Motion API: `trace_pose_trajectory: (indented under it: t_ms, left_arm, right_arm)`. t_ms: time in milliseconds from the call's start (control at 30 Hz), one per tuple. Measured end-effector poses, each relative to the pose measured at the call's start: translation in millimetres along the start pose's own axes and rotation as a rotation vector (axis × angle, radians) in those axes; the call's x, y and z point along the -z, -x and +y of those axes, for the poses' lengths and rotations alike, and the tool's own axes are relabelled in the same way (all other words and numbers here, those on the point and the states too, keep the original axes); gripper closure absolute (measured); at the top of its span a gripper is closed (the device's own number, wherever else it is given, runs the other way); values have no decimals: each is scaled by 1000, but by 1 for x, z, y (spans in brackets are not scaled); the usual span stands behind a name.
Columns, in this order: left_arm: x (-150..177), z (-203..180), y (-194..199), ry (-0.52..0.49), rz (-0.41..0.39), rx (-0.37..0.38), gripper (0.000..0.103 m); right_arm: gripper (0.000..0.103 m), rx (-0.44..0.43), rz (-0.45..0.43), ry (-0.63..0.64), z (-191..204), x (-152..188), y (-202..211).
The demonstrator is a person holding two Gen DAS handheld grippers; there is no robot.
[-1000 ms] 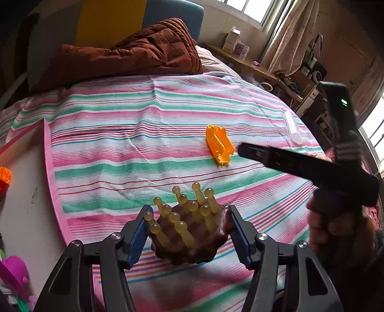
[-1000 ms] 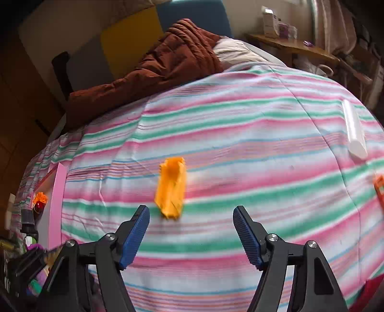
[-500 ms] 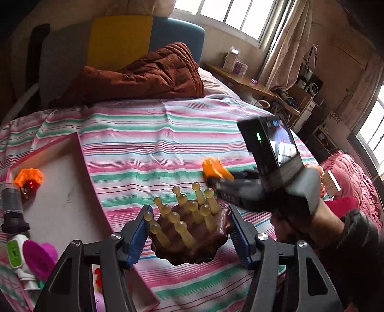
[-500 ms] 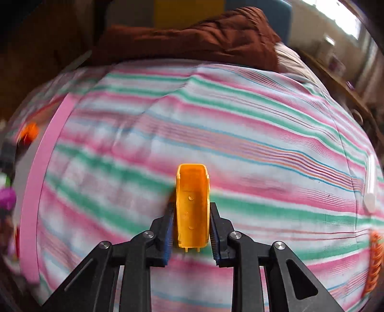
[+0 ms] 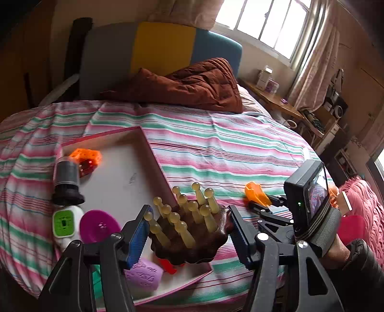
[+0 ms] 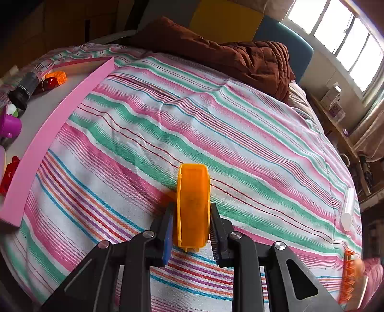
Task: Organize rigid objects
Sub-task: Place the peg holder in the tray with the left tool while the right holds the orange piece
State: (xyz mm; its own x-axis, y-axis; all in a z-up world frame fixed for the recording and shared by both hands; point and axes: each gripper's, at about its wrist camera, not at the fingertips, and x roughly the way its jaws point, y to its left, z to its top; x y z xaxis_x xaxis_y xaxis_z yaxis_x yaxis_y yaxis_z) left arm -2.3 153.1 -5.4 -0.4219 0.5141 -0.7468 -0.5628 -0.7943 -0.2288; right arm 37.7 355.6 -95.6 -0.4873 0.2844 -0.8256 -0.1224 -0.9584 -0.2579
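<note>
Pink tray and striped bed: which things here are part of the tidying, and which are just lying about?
Part of the job:
- pink tray with toys in it
- brown massager in the left gripper
- orange piece in the right gripper
- white tube loose on the bedspread

Lying about:
- brown quilt
- boxes on the shelf

Striped bedspread (image 5: 228, 148), brown quilt (image 5: 192, 86) at far headboard (image 5: 163, 48), bright window (image 5: 268, 21) far right, curtain (image 5: 312, 60), wooden shelf (image 5: 276, 98) beneath.
</note>
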Motion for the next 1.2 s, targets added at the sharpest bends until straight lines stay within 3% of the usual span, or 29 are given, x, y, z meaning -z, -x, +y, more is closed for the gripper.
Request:
trace_pose_trajectory:
  t_ms: [567, 900, 1200]
  left_arm:
    - [11, 15, 1, 17, 17, -48, 40]
    - [8, 16, 20, -47, -52, -186, 40]
    - [10, 26, 37, -66, -83, -263, 40]
  right_arm:
    - [77, 29, -22, -2, 8, -3, -3]
    - [77, 15, -31, -22, 7, -1, -4]
    - [77, 6, -58, -30, 6, 2, -5]
